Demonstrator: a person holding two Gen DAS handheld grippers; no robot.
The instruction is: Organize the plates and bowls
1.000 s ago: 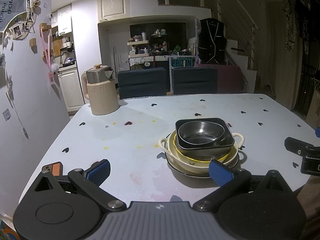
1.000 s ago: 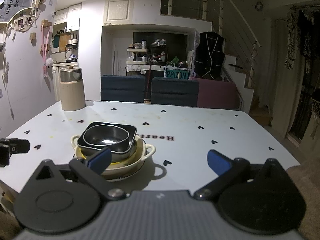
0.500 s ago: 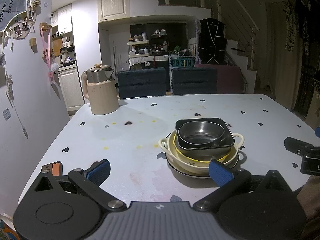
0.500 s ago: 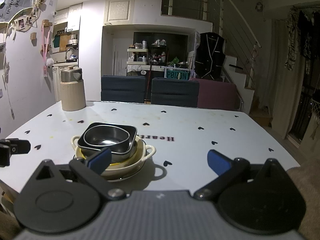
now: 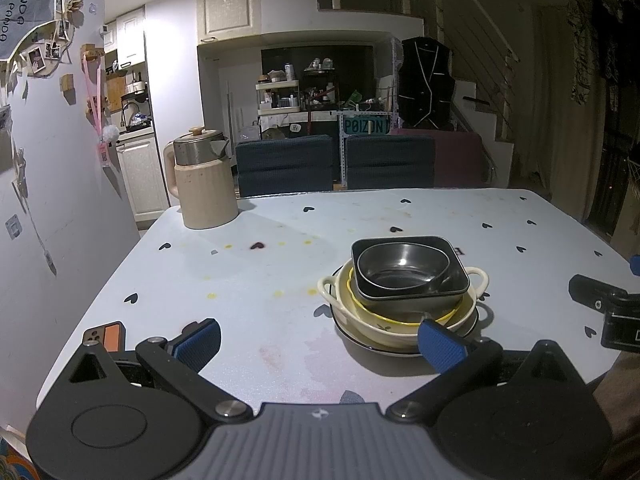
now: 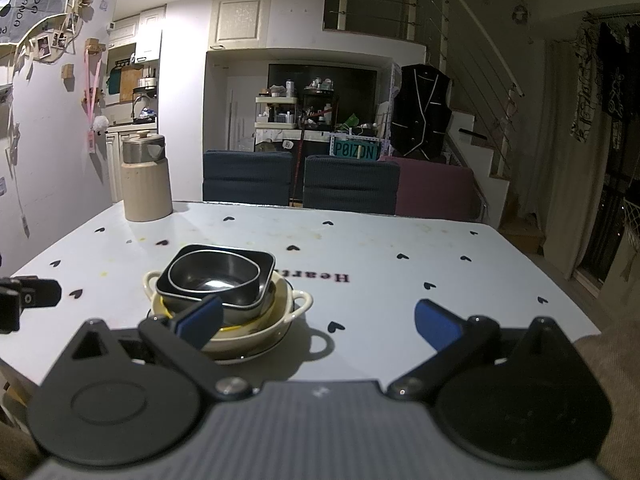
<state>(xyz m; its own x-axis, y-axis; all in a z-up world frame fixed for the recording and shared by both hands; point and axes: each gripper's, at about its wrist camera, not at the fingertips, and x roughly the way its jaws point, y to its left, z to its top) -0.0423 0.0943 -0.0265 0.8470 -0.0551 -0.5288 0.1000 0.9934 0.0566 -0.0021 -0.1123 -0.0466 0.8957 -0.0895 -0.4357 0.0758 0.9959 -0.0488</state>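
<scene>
Both grippers are spread wide and hold nothing. One blue pad of the left gripper point(image 5: 318, 342) hides the near edge of the stack of dishes point(image 5: 404, 292). A pad of the right gripper point(image 6: 318, 320) covers the stack's near left side in the right view. How many plates lie at the bottom is hard to tell.

Each gripper hangs low over the near edge of the white table point(image 5: 260, 280), pointing across it. The stack sits on the table between them, just ahead of their tips. A metal bowl point(image 5: 402, 270) lies in a dark square dish point(image 5: 454, 278), inside a cream bowl with handles point(image 5: 478, 280). A beige jug point(image 5: 202, 186) stands far back.
</scene>
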